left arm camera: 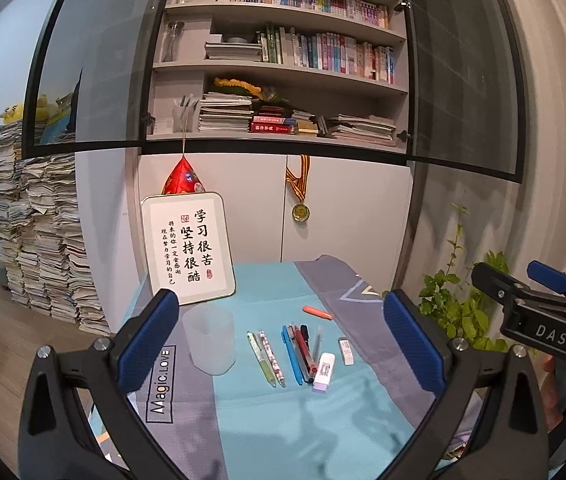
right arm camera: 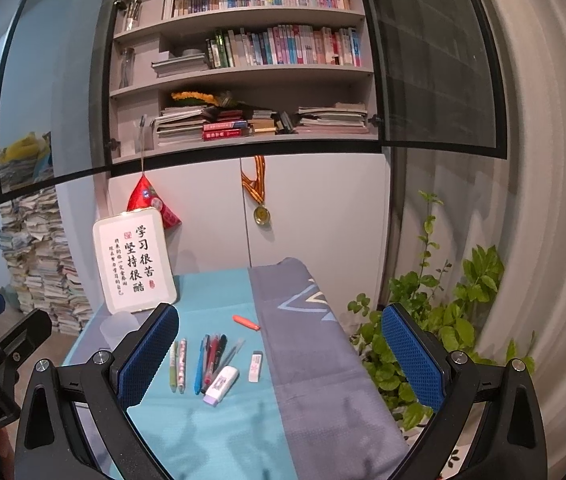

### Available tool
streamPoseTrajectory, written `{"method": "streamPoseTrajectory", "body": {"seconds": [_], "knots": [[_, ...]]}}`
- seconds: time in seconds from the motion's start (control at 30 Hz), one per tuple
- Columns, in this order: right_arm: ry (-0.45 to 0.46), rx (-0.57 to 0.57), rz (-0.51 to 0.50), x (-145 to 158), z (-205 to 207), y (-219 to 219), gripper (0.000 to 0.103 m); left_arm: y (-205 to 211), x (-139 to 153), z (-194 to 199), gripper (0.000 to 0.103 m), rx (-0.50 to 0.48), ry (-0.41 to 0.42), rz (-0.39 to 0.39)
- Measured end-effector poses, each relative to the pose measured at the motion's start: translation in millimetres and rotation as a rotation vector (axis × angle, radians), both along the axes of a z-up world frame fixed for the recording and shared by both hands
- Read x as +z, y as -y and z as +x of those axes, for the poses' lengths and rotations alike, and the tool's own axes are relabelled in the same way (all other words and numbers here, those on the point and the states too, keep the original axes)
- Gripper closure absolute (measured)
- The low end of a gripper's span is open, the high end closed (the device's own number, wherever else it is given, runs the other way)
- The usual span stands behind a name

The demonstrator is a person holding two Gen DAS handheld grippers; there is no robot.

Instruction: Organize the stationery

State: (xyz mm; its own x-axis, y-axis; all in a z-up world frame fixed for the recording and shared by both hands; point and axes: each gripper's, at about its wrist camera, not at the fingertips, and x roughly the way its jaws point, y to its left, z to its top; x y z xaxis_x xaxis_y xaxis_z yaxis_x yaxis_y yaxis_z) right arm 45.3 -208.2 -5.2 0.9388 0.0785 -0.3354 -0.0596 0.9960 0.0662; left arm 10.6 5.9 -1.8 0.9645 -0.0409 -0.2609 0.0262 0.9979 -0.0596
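On the blue-grey cloth (left arm camera: 307, 420) lie a frosted plastic cup (left arm camera: 210, 344), two patterned pens (left arm camera: 267, 358), a bunch of blue, red and black pens (left arm camera: 301, 350), a large white-purple eraser (left arm camera: 323, 372), a small white eraser (left arm camera: 345, 351) and an orange item (left arm camera: 317, 312). The right wrist view shows the same pens (right arm camera: 209, 362), large eraser (right arm camera: 222, 385), small eraser (right arm camera: 255, 366), orange item (right arm camera: 246, 322) and cup (right arm camera: 119, 328). My left gripper (left arm camera: 283, 344) is open above the near table. My right gripper (right arm camera: 279, 356) is open, empty, and also shows at the right edge of the left wrist view (left arm camera: 539, 300).
A framed calligraphy sign (left arm camera: 189, 250) leans at the table's back left. Cabinet doors with a hanging medal (left arm camera: 301, 210) and a red pouch (left arm camera: 183, 180) stand behind. A leafy plant (right arm camera: 443, 320) is right of the table. Stacks of papers (left arm camera: 39, 248) stand at left.
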Motion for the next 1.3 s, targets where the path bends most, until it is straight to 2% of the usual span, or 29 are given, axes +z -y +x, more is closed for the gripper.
{"method": "streamPoseTrajectory", "body": {"seconds": [1.3], "knots": [[-0.038,0.002,-0.008,-20.5,16.3,-5.6,0.002,-5.8,-20.3,17.0,0.001,-0.003,-0.037,0.002]]}}
